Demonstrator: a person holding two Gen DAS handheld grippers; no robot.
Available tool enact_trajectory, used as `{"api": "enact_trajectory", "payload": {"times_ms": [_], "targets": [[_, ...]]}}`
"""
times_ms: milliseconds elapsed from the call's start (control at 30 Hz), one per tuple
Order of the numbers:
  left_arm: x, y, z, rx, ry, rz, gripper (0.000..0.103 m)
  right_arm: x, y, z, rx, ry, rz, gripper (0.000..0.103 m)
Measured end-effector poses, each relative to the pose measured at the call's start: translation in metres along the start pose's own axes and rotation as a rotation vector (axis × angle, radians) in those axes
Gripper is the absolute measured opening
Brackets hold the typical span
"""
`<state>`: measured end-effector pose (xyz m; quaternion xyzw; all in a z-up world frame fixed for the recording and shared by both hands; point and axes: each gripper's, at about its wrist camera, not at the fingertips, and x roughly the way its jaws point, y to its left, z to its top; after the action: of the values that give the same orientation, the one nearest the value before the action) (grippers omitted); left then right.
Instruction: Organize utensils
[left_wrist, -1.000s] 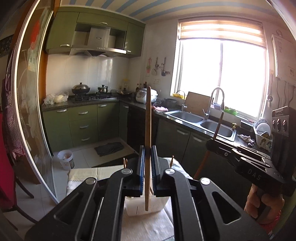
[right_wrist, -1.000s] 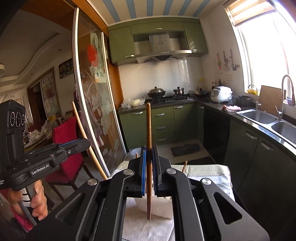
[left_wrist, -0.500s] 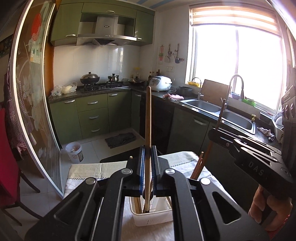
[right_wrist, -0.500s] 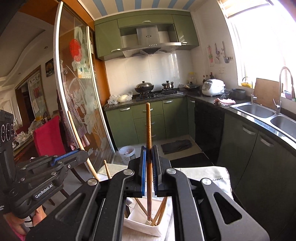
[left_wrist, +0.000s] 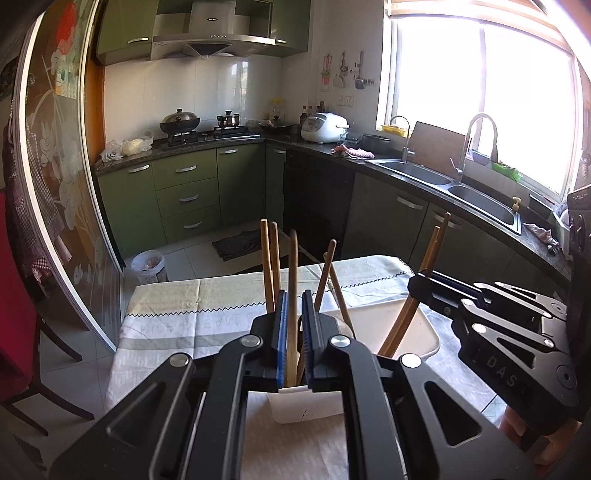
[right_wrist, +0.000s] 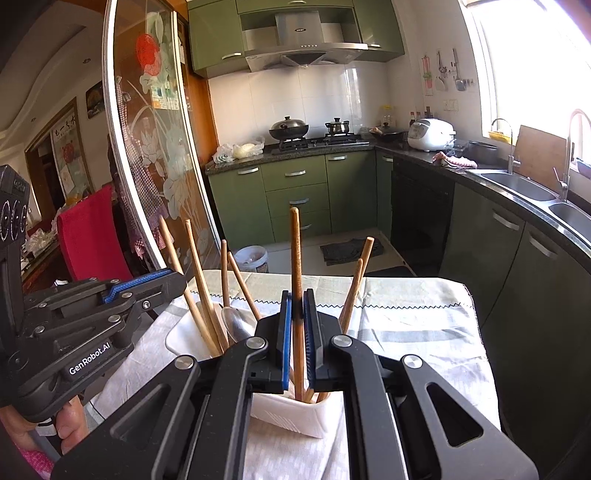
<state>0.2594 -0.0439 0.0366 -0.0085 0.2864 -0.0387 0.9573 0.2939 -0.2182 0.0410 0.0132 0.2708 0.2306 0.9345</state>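
Observation:
A white utensil holder (left_wrist: 306, 410) (right_wrist: 291, 413) stands on a cloth-covered table (left_wrist: 221, 306) with several wooden chopsticks (left_wrist: 266, 266) (right_wrist: 360, 284) upright in it. My left gripper (left_wrist: 293, 314) hangs just above the holder. Its jaws are opening, and a pale chopstick (left_wrist: 292, 280) stands loose and blurred between the pads, its lower end in the holder. My right gripper (right_wrist: 296, 317) is shut on a dark wooden chopstick (right_wrist: 295, 254) whose tip reaches into the holder. A metal spoon (right_wrist: 236, 325) lies in the holder's left part. Each gripper shows in the other's view: left gripper (right_wrist: 177, 280), right gripper (left_wrist: 417, 284).
A white paper towel (right_wrist: 295, 454) lies under the holder. Green cabinets and a sink (left_wrist: 480, 199) run along the right. A glass sliding door (right_wrist: 155, 155) and a red chair (right_wrist: 92, 236) stand on the left. A small bin (left_wrist: 147, 264) sits on the floor beyond the table.
Both grippers have come down to the holder, each with its chopstick, and the lower ends now sit inside it. The left pads have parted slightly from their chopstick.

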Motion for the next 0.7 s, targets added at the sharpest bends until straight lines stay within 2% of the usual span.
{"api": "enact_trajectory", "payload": {"times_ms": [100,200,267,333,500,600,667,700], "targets": [[-0.002,-0.001,-0.003,-0.002,-0.008,0.015,0.038,-0.008,0.005,-0.006,-0.011,-0.008,-0.009,0.014],[-0.014,-0.001,-0.003,-0.005,-0.028,0.019,0.043,-0.024,0.008,-0.01,-0.015,-0.027,-0.016,0.015],[-0.025,0.0,-0.005,-0.011,-0.043,0.016,0.049,-0.039,0.01,-0.014,-0.013,-0.041,-0.013,0.022],[-0.041,0.0,-0.009,-0.018,-0.067,0.015,0.063,-0.057,0.011,-0.021,-0.008,-0.056,-0.004,0.028],[-0.089,-0.005,-0.035,-0.001,-0.132,0.048,0.087,-0.108,0.016,-0.058,-0.001,-0.079,-0.01,0.044],[-0.115,-0.009,-0.063,0.01,-0.146,0.075,0.091,-0.136,0.017,-0.087,0.004,-0.081,-0.014,0.058],[-0.13,-0.01,-0.084,0.013,-0.143,0.087,0.095,-0.154,0.017,-0.107,0.003,-0.082,-0.015,0.079],[-0.136,-0.01,-0.094,0.009,-0.143,0.098,0.096,-0.162,0.018,-0.116,0.006,-0.084,-0.013,0.085]]}}
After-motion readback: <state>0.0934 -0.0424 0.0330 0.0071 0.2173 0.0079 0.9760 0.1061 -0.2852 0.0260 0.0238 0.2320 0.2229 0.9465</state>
